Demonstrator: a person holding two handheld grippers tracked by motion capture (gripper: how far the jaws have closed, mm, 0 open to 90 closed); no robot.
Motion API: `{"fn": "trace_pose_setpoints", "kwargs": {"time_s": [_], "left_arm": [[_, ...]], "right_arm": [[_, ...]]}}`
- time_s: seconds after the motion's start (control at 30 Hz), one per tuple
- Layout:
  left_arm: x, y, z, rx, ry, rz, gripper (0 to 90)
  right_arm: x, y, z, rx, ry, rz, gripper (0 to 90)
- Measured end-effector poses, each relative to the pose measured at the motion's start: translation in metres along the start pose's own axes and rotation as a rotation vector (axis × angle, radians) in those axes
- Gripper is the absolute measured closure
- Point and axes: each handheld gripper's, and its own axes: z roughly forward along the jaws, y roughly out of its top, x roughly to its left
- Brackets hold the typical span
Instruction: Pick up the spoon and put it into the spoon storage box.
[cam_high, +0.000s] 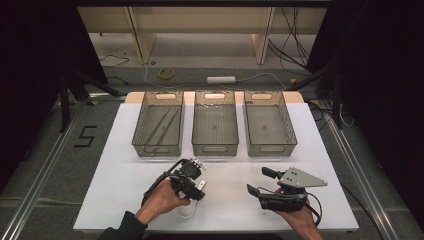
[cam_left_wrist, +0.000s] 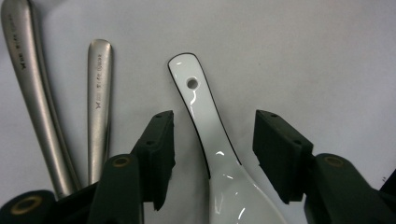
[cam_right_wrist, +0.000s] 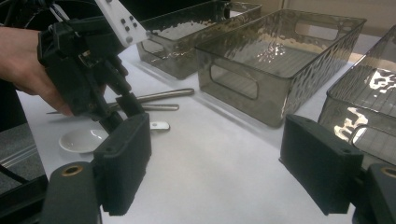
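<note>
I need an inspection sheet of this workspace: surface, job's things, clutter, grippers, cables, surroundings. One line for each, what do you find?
Surface: white table, flat, no spill seen.
Job's things: white ceramic spoon lying on the table, handle between the open jaws of the left gripper, not clamped yet; two metal handles lie beside it; three clear bins in a row at the far side, the leftmost bin holding long thin utensils.
Clutter: nothing seen.
Grippers: left gripper lowered over the spoon; right gripper open, holding nothing.
Cables: a black cable trails from the left gripper; loose cables on the floor behind the table.
Surroundings: power strip, tape roll, wooden furniture legs.
</note>
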Motion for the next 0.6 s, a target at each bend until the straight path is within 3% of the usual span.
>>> {"fn": "trace_pose_setpoints", "kwargs": {"time_s": [0.27, 0.6], "left_arm": [[-0.003, -0.0008, 0.004, 0.011, 0.011, 0.032, 57.5], [-0.0081, -0.0007, 0.0061, 0.012, 0.059, 0.057, 65.7]], "right_arm": [[0.001, 0.0003, 0.0006, 0.0, 0.001, -0.003, 25.6], [0.0009, 0.0001, 0.0009, 0.004, -0.001, 0.002, 25.6]]}}
